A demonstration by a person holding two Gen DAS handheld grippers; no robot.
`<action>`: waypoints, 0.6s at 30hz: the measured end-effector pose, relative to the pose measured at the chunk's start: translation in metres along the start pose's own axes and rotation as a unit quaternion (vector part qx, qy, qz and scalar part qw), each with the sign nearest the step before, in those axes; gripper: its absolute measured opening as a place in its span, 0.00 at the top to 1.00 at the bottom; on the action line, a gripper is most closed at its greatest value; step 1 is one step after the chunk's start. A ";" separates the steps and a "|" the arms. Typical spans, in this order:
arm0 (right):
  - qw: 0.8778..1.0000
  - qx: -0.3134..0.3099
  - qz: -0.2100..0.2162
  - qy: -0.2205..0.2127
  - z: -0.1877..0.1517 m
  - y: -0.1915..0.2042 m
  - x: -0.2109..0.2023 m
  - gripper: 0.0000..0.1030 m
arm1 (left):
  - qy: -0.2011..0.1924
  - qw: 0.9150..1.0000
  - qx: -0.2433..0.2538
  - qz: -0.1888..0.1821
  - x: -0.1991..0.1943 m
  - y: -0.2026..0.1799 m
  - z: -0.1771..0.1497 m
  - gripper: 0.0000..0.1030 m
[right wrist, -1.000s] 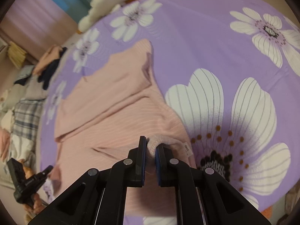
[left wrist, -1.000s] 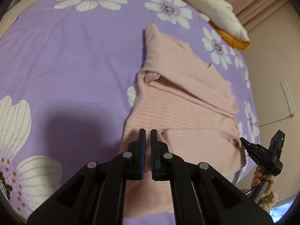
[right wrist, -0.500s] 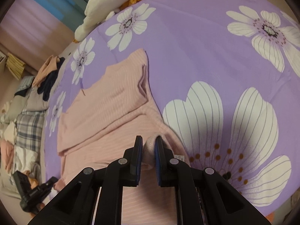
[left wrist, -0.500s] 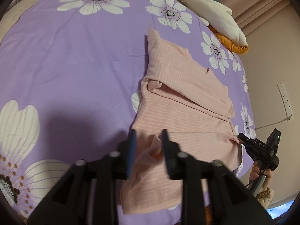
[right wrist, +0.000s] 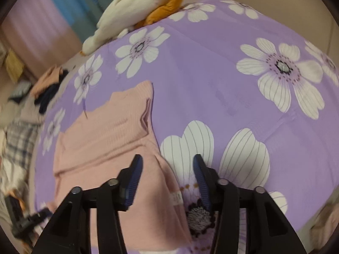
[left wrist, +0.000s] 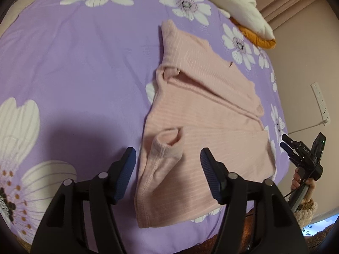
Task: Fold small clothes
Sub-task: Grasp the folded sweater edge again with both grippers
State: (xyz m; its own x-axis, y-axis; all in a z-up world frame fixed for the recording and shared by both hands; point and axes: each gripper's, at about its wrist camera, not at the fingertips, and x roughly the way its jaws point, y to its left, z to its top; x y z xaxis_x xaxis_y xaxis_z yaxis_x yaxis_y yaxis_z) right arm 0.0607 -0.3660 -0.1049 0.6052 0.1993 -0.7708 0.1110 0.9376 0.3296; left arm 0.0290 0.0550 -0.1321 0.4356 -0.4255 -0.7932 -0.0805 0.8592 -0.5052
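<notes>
Presently, by part:

Garment: a pink ribbed garment [left wrist: 203,114] lies on the purple bedsheet [left wrist: 80,63] printed with white flowers. It is partly folded, with its far portion doubled into a narrower band that overlaps the wider near portion.

Cuff: a small rolled opening of the garment [left wrist: 167,141] stands up from the fabric near its left edge, between the left fingers and a little beyond their tips, touching neither.

Label: a small white tag [right wrist: 177,198] shows at the garment's near right edge, lying against a large flower print.

Left gripper: the left gripper [left wrist: 168,156] hovers over the garment's near left corner with its fingers spread wide and nothing held. The blue pads [left wrist: 127,169] face each other across the stitched hem.

Right gripper: the right gripper [right wrist: 167,163] hovers over the garment's right edge with its fingers spread wide and nothing between them. One finger is above pink cloth, the other above the flower print. From the left wrist view the same tool appears at the bed's far side, in the person's hand [left wrist: 300,182].

Surroundings: a white and orange plush bundle [right wrist: 139,10] rests at the head of the bed. Loose clothes [right wrist: 46,84] are piled beside the bed, blurred. A white power strip [left wrist: 321,103] hangs on the wall.
</notes>
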 end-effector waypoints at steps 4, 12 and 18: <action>0.998 -0.045 0.002 0.035 -0.009 0.016 0.022 0.49 | -0.001 1.000 0.007 0.010 0.009 -0.003 -0.001 0.57; 0.994 -0.093 -0.027 0.052 -0.018 0.039 0.049 0.81 | -0.015 0.999 0.010 0.044 0.014 -0.002 0.000 0.89; 0.995 -0.097 -0.015 0.028 -0.020 0.040 0.030 0.94 | -0.034 0.998 0.016 0.043 0.004 -0.010 0.000 0.91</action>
State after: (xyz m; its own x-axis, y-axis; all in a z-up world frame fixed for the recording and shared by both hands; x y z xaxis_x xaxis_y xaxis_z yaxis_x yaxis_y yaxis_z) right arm 0.0675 -0.3167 -0.1251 0.5585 0.1814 -0.8094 -0.0295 0.9795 0.1991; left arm 0.0312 0.0447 -0.1305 0.4880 -0.3297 -0.8082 -0.0933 0.9009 -0.4238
